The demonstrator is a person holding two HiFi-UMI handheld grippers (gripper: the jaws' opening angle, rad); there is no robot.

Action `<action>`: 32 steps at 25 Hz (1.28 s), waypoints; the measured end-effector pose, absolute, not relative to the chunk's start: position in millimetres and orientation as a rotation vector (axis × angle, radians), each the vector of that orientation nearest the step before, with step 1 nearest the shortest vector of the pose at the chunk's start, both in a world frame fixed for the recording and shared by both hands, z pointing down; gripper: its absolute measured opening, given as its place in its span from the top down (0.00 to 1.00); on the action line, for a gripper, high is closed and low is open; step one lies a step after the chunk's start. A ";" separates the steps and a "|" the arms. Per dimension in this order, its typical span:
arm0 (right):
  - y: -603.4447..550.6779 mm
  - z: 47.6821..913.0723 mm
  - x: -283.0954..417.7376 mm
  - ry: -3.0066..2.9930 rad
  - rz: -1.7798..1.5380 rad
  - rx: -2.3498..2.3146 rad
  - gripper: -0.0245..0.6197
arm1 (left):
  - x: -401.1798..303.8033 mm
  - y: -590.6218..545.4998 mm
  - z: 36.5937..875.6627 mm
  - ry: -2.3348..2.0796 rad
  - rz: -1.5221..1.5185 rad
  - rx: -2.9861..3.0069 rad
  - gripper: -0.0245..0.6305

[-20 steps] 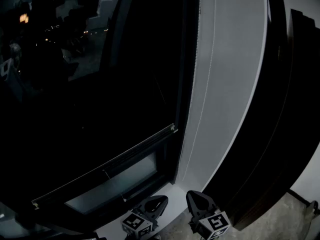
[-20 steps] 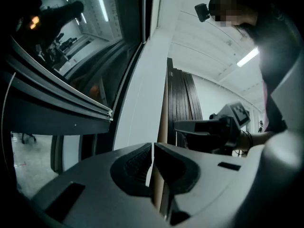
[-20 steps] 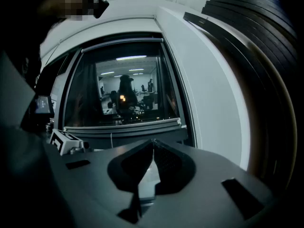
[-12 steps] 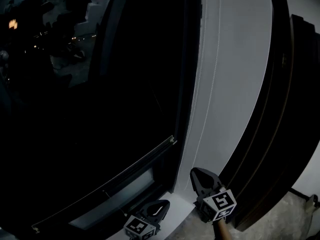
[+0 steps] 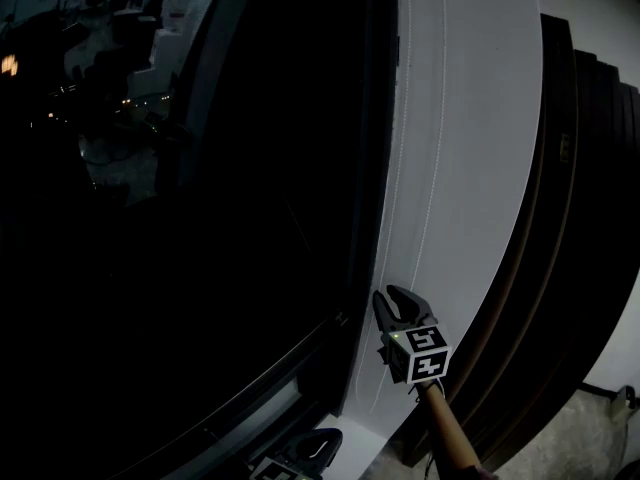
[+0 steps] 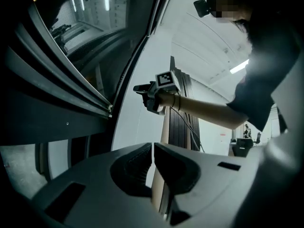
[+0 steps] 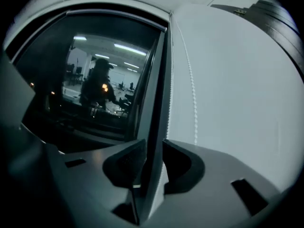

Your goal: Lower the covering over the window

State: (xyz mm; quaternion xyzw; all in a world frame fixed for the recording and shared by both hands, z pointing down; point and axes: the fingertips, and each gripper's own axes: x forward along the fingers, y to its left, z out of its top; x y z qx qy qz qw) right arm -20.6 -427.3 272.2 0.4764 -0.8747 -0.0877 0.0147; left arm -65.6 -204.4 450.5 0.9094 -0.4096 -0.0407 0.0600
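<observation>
A: Item: window point(image 5: 200, 218). Dark glass, filling left and centre of the head view. No covering seen over it; covering presumably rolled up past the top of the frame, out of view.

B: Noted. Means of lowering?

A: Operating part: bead chain point(image 5: 437, 138), hanging down the white wall strip point(image 5: 480, 168), right of centre. Also a second thin line just left of it.

B: State of right gripper point(image 5: 392, 298)?

A: Lower centre-right, raised against the wall strip. Jaws apart, nothing clamped. In the right gripper view, only the dark window frame edge point(image 7: 156, 103) showing through the gap, with the chain right of the jaws and not between them.

B: And left gripper point(image 5: 300, 453)?

A: Bottom edge of the head view, low. Jaws closed together on nothing.

B: Risks, as judged?

A: One: closing here and catching air or frame instead of chain, through jaws sitting left of the beads. Two: thin chain slipping off the pads if nipped off-centre. Three: pulling the wrong run of the loop, so raising rather than lowering. Four: too sharp a tug, jamming the roller or snapping the chain.
</observation>
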 end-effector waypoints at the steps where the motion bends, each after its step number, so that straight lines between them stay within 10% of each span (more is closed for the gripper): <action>1: -437.0 271.0 -20.1 -2.687 -0.283 1.504 0.82 | -66.4 -204.5 450.4 -1.241 -0.123 2.752 0.96; 32: -410.9 286.6 -9.9 -2.790 -0.327 1.643 0.95 | -75.3 -250.7 394.6 -1.212 -0.178 2.873 0.96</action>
